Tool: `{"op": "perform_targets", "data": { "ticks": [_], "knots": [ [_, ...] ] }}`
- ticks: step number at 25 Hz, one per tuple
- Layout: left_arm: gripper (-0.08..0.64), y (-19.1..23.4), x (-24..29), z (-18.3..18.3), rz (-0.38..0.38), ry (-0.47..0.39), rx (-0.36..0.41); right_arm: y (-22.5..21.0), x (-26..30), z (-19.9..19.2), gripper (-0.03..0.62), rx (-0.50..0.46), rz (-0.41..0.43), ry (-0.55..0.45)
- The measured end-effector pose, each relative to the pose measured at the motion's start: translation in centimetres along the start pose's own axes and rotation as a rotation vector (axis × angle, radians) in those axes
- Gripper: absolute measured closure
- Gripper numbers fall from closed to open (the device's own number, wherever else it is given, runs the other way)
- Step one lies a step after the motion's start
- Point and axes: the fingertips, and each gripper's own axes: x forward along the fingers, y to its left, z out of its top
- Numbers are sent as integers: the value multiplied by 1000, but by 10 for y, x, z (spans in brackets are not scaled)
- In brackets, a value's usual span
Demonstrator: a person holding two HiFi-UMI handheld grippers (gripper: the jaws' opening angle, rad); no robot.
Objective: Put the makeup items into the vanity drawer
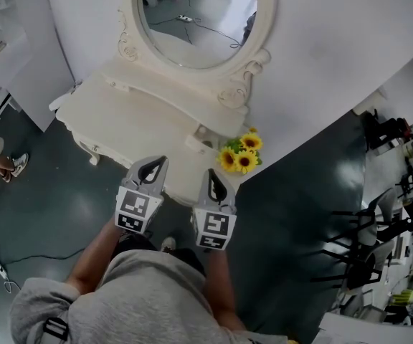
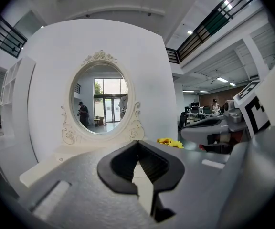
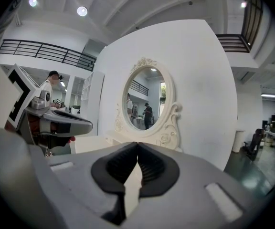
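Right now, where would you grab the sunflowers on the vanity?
Probably low, at the green leaves beside the blooms of the sunflowers, right gripper coming from the front edge of the vanity. The heads face up, so a top pinch would crush petals.

Grey sweatshirt (image 1: 156,292), left gripper (image 1: 158,163) and right gripper (image 1: 212,174) pale grey plastic, black ribbed pads (image 3: 113,168) lining each jaw, black-and-white square-marker cube (image 1: 138,212) on each.

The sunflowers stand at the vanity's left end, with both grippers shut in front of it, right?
No: the head view shows the sunflowers at the vanity's right end. The left gripper and right gripper are indeed shut in front of it.
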Motion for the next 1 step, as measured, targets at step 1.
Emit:
{"op": "perform_targets", "data": {
  "ticks": [1],
  "knots": [
    [549, 0, 1, -3, 0, 0, -1, 0, 1, -3, 586, 0, 0, 1]
  ]
}}
